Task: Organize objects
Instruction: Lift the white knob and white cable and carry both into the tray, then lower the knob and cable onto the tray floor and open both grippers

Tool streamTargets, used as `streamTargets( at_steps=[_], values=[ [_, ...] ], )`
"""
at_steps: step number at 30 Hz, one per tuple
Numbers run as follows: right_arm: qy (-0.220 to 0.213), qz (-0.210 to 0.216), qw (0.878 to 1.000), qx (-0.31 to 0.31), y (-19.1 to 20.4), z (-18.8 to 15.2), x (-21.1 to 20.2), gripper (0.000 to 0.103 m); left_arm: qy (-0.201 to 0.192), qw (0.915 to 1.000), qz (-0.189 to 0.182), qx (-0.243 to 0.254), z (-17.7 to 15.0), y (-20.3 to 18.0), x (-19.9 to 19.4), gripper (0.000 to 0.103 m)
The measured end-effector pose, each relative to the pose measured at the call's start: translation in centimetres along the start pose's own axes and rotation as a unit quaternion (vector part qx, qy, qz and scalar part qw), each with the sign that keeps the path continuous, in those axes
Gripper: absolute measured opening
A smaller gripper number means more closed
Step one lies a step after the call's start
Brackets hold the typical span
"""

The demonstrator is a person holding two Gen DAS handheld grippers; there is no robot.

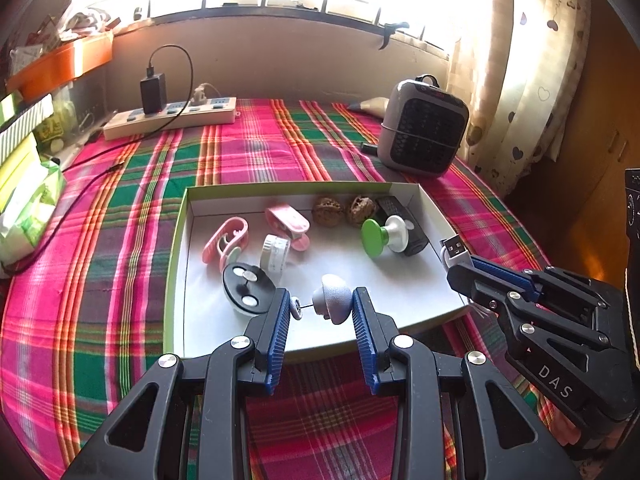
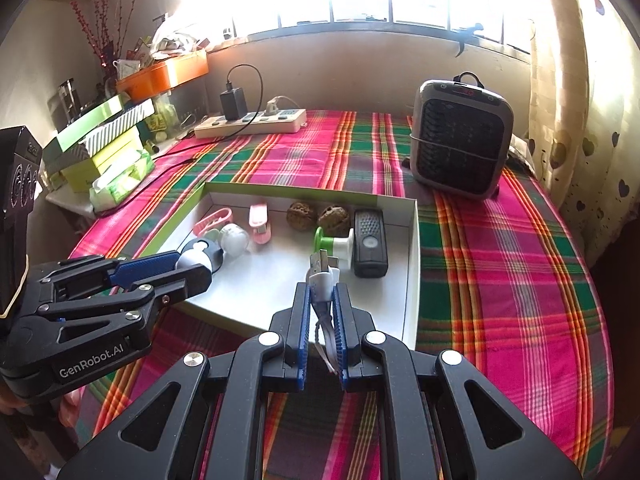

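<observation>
A shallow white box with a green rim [image 1: 176,240] lies on the plaid cloth. It holds two pink clips [image 1: 226,240], a small white jar [image 1: 275,252], a black disc [image 1: 246,290], two walnuts [image 1: 328,210], a green-and-white knob [image 1: 380,236] and a black device [image 2: 370,240]. My left gripper [image 1: 321,308] is over the box's near edge, shut on a small grey dome-shaped piece [image 1: 334,298] with a thin pin. My right gripper [image 2: 322,292] is shut on a white USB cable [image 2: 322,280], whose plug sticks out above the fingertips over the box's near right part.
A grey fan heater [image 1: 424,128] stands behind the box on the right. A white power strip [image 1: 168,118] with a black charger lies at the back left, its cable trailing along the left side. A tissue pack [image 1: 32,208] and stacked boxes [image 2: 100,140] sit at the left edge.
</observation>
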State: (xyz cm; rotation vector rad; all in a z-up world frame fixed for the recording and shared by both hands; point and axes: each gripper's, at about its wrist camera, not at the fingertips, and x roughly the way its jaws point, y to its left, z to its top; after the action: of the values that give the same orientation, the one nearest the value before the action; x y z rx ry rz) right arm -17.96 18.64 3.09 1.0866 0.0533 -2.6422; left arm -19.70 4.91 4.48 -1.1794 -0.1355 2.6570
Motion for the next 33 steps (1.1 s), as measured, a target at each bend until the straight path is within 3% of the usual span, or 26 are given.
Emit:
streamTargets(
  at_steps=[33],
  values=[
    [0.064,0.014,0.998,-0.020,-1.5,0.8,5.4,0.012,0.040,0.9991,0.003,0.015,2.3,0.4,6.0,0.030]
  ],
)
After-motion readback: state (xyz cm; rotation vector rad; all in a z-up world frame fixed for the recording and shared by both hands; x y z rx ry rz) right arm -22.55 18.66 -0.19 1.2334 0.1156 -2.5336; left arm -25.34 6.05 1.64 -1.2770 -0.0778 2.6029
